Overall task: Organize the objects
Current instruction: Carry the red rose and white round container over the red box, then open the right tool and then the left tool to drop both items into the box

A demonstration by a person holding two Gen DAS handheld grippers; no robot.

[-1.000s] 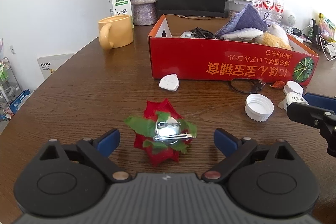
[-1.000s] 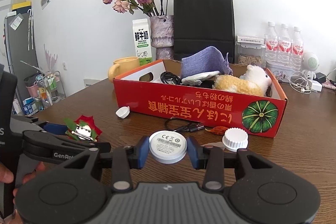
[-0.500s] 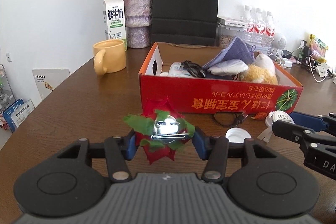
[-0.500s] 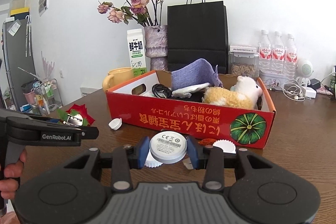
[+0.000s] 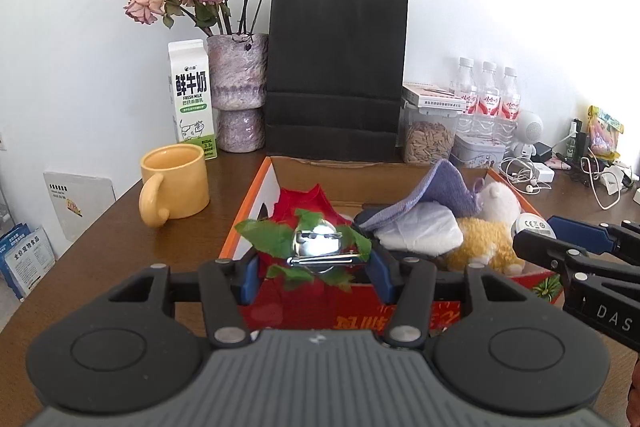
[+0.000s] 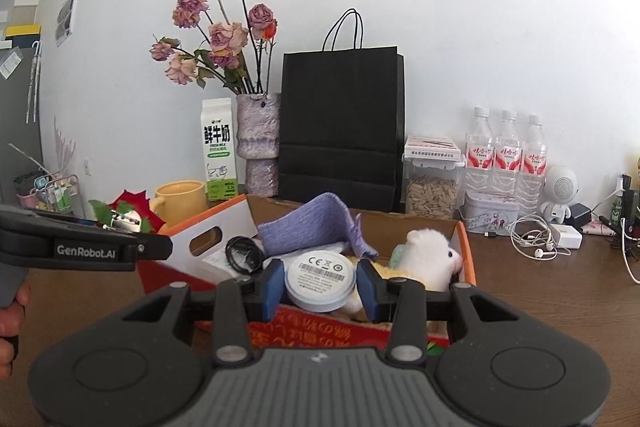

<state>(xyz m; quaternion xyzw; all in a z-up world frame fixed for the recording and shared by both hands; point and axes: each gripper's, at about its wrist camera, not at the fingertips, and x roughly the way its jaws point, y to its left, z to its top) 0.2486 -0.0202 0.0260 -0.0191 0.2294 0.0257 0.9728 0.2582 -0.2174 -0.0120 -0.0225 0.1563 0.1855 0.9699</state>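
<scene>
My left gripper (image 5: pixel 314 269) is shut on a red fabric flower brooch (image 5: pixel 308 231) with green leaves and a metal clip, held above the near left part of the red cardboard box (image 5: pixel 256 195). My right gripper (image 6: pixel 321 285) is shut on a round white disc (image 6: pixel 321 281) with a printed label, held above the box's near wall (image 6: pixel 320 331). The box holds a purple cloth (image 6: pixel 316 227), a plush toy (image 6: pixel 430 259), a black cable (image 6: pixel 242 253) and a white pouch (image 5: pixel 420 231). The left gripper and brooch also show in the right wrist view (image 6: pixel 124 219).
A yellow mug (image 5: pixel 174 183), milk carton (image 5: pixel 192 99), vase of dried roses (image 5: pixel 238 91) and black paper bag (image 5: pixel 336 75) stand behind and left of the box. Water bottles (image 6: pixel 506 155), a seed jar (image 6: pixel 432 183), a tin and cables lie at the back right on the wooden table (image 6: pixel 560 291).
My left gripper closed on the brooch and lifted it from the table to over the box. My right gripper rose with the disc to over the box.
</scene>
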